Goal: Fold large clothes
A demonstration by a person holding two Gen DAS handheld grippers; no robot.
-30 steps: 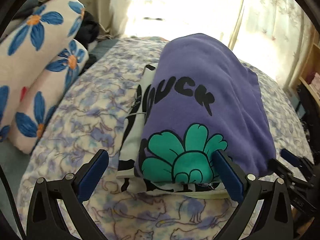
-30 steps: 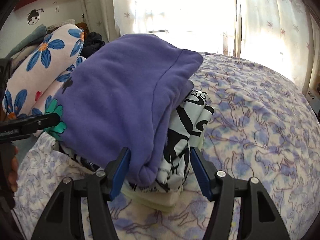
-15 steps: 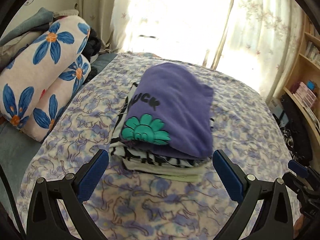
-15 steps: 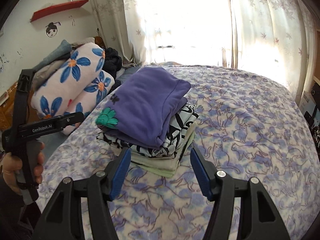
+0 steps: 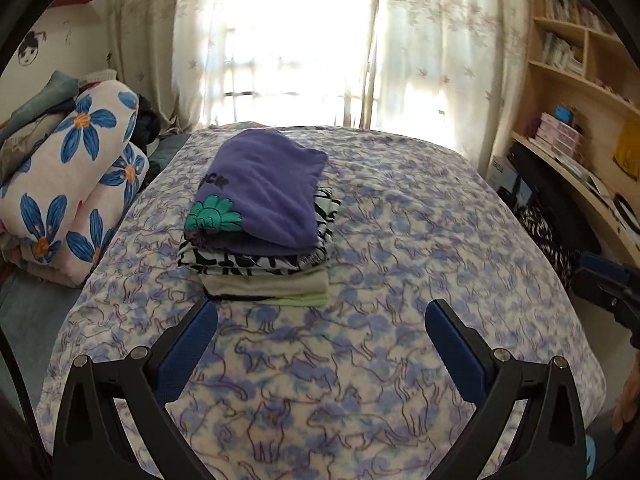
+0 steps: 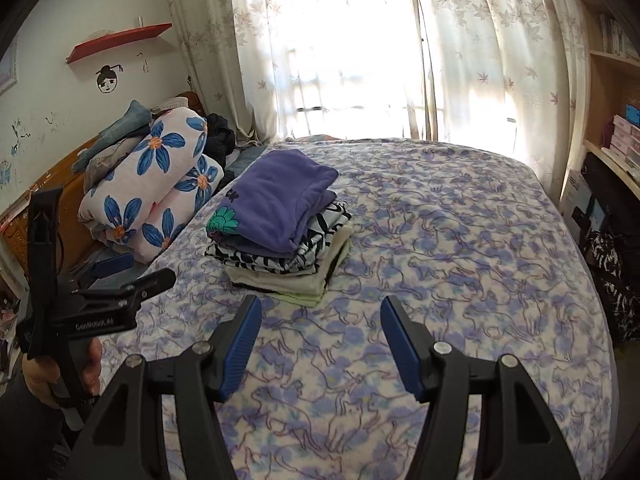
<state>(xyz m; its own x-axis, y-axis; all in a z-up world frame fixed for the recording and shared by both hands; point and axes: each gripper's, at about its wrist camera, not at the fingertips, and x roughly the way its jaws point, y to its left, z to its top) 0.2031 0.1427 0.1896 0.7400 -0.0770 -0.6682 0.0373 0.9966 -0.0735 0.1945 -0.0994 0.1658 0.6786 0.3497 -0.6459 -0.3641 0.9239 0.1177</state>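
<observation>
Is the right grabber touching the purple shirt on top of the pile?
Apart. In the right wrist view, the right gripper stands open and empty, with a stretch of bedspread showing between its fingertips and the purple shirt.

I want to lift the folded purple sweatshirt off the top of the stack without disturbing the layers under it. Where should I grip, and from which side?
Probably from the near side, at the purple sweatshirt's rounded folded edge facing the grippers. It bulges above the black-and-white garment, so a lower finger could slip between them. The right gripper is open, empty and roughly in line. The left gripper could support the flower-print corner.
</observation>
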